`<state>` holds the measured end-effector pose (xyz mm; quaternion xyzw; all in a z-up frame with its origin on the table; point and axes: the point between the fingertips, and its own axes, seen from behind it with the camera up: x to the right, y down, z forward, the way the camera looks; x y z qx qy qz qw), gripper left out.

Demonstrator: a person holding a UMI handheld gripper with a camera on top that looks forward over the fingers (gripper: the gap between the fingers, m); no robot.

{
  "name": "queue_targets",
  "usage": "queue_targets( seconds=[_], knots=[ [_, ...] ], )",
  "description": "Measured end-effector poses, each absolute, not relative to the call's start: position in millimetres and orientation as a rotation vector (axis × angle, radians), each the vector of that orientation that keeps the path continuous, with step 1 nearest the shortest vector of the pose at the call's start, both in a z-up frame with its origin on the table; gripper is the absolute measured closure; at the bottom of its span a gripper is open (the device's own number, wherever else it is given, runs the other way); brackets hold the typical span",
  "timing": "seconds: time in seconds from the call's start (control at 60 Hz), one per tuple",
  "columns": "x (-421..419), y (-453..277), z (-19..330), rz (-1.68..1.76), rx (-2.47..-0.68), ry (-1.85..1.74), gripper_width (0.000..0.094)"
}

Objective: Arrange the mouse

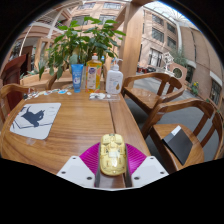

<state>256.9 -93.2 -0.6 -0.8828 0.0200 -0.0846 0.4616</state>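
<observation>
Wooden surface (75, 125) lies mostly bare ahead of us, its right edge beside two chairs (178, 125). At its far end, bottles (94, 73) stand before a potted plant (85, 40); a mouse pad (35, 118) lies left. Our gripper (112, 163) is clamped on the yellowish mouse (112, 155), both pink pads (92, 157) pressing it.

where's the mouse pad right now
In the gripper view the mouse pad lies flat on the wooden table, ahead and left of the fingers, nearer than the bottles by the plant.
</observation>
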Motion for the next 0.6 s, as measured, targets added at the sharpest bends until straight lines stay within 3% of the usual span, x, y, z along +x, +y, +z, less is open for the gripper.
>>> queue_targets(
  seconds=[0.067, 0.183, 0.3, 0.35, 0.467, 0.6],
  knots=[
    [254, -86, 24, -0.205, -2.126, 0.061, 0.0579],
    [239, -58, 100, -0.191, -1.990, 0.076, 0.0579],
    [185, -23, 169, -0.100, -1.878, 0.048, 0.0581],
    [155, -7, 183, -0.058, -1.858, 0.020, 0.0581],
    [69, 17, 173, 0.065, -1.887, -0.045, 0.0582],
    [-14, 31, 102, 0.110, -2.002, -0.144, 0.0581]
  ],
)
